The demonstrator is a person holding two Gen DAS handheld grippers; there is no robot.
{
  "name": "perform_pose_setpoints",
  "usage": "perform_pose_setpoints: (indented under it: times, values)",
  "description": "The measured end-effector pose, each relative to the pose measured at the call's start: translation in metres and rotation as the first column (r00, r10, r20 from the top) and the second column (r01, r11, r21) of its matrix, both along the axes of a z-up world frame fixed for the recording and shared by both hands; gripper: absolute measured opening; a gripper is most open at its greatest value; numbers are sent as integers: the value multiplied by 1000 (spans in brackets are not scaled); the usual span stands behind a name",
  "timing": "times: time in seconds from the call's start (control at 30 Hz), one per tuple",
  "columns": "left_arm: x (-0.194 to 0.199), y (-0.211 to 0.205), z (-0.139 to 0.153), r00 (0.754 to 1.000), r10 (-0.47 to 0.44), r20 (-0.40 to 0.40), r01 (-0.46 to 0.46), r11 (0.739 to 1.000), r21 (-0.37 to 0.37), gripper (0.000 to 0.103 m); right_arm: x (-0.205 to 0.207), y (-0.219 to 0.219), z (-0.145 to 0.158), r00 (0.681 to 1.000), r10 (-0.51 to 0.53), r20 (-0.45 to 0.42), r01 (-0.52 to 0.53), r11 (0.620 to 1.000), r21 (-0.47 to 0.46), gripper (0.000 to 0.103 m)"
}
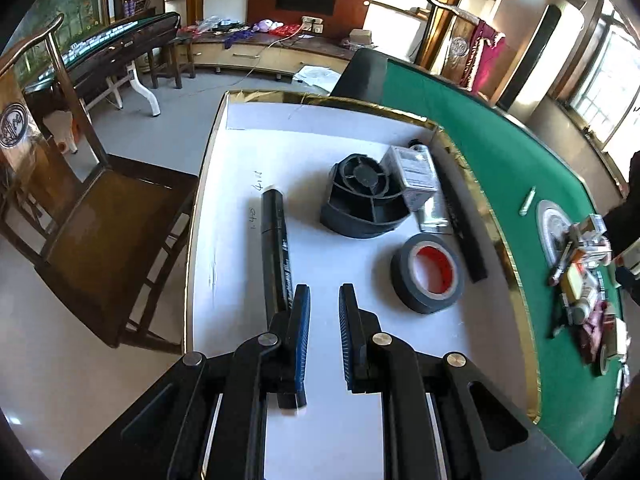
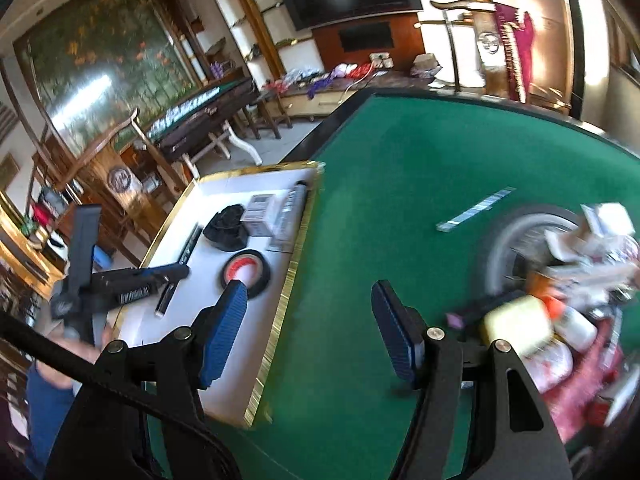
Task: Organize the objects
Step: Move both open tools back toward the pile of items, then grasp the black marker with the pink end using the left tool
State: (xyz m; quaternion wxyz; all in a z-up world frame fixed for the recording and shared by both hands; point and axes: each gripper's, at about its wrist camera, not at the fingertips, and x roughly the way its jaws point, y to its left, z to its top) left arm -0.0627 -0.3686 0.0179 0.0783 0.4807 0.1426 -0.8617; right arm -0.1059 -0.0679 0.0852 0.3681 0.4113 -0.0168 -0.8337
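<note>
White gold-rimmed tray (image 1: 224,184) on green felt table (image 1: 460,128), ribbed black plastic part (image 1: 360,200), grey tape roll (image 1: 427,274), black marker (image 1: 276,240), left gripper (image 1: 324,294) nearly closed, empty, right gripper (image 2: 308,300) spread, empty.

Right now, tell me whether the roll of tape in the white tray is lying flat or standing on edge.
Lying flat. The tape roll rests on its side face on the white tray, its red core opening facing up.

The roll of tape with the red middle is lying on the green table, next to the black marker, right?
Not quite. The roll of tape lies inside the white tray, not on the green table. The left wrist view shows it there, with the black marker nearby in the same tray.
</note>
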Motion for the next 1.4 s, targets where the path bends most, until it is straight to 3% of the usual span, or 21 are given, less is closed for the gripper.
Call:
perform_pose_setpoints:
  times: [0.2,0.37,0.47,0.63,0.73,0.9,1.13,1.4]
  values:
    - [3,72,24,987,-152,-41,150,987,-60,12,0,112,4,993,-122,8,122,986,-115,80]
    - [-11,164,31,933,-354,-63,352,935,-35,12,2,170,-23,981,-187,48,191,975,-115,80]
    - [-26,219,22,894,-447,-28,446,894,-40,12,5,197,-38,973,-222,65,229,966,-122,80]
    - [-59,283,5,858,-510,56,513,853,-95,12,2,238,-34,961,-269,64,277,942,-190,80]
    - [-85,300,3,853,-516,75,521,837,-168,12,5,253,-25,949,-315,16,312,927,-209,80]
    - [-134,308,-4,846,-515,140,533,822,-198,12,6,260,-18,946,-323,17,316,914,-253,80]
    - [-163,330,-8,781,-600,176,624,764,-166,12,0,269,-25,942,-330,62,334,900,-280,80]
    - [-176,341,-5,756,-632,171,654,745,-135,12,0,271,-26,942,-329,68,334,899,-284,80]
